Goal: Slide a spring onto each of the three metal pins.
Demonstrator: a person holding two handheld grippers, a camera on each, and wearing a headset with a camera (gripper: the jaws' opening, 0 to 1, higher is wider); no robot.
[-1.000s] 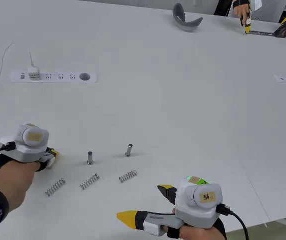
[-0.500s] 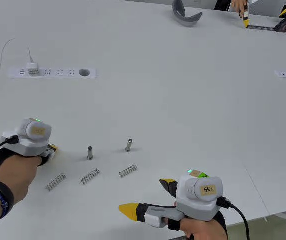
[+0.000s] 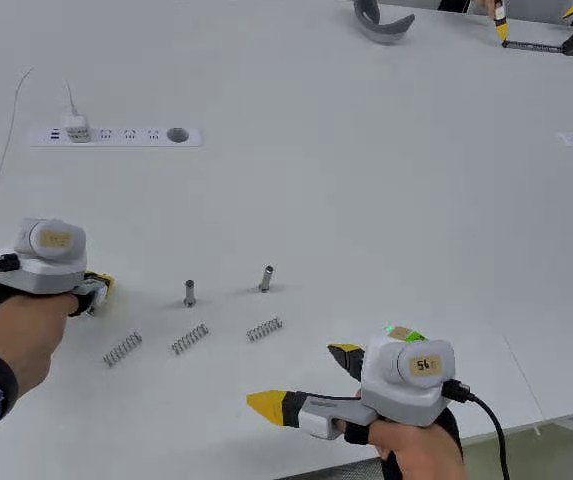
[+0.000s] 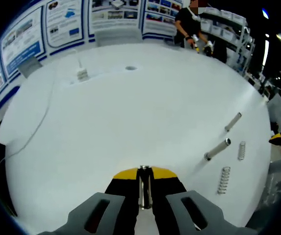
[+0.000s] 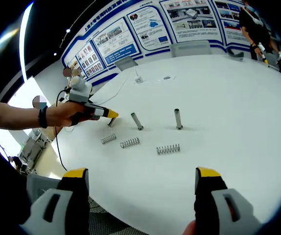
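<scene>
Two metal pins stand upright on the white table, one to the left of the other. In front of them three springs lie in a row: left, middle, right. My left gripper is low at the table to the left of the pins. It is shut on a third metal pin, also seen in the right gripper view as the held pin. My right gripper hovers open near the front edge, right of the springs, with nothing between its yellow fingertips.
A white power strip with a plug and cable lies at the back left. A grey curved object sits at the far edge. Another person's hands work at the far right corner. The table edge runs close to my right gripper.
The head camera has shifted, so the whole scene has moved in the picture. Both grippers keep almost the same places relative to the pins and springs.
</scene>
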